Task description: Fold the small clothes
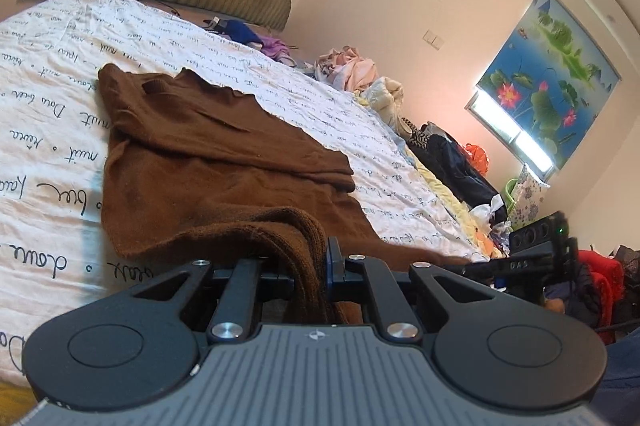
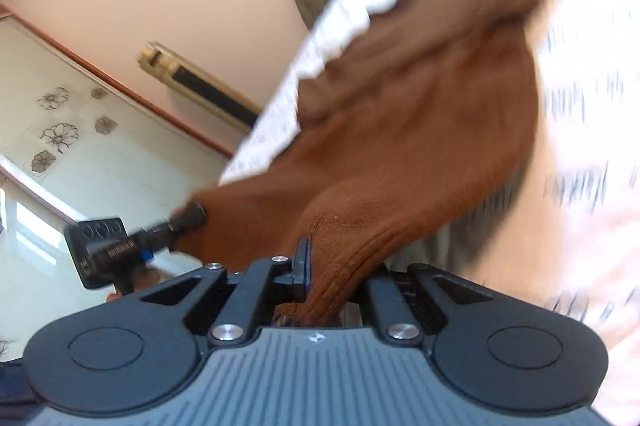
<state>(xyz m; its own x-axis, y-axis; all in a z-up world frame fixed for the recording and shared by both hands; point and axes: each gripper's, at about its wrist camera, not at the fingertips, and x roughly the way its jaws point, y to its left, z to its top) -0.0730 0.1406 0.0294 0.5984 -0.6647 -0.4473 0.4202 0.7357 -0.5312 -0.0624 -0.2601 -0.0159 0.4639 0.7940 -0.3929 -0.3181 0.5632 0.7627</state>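
My left gripper (image 1: 310, 278) clamps the ribbed hem of the brown sweater (image 1: 208, 154), which lies on the lettered bedsheet (image 1: 52, 130). My right gripper (image 2: 320, 278) pinches another hem corner, lifted.

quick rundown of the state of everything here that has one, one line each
left gripper: shut on the ribbed hem of the brown sweater
right gripper: shut on another part of the same hem
brown sweater: partly folded, near edge lifted, the rest lying on the bed sheet
bed sheet: spread out, slightly wrinkled
clothes pile: heaped, unfolded, at the bed's far edge
window blind: mostly lowered, gap at the bottom
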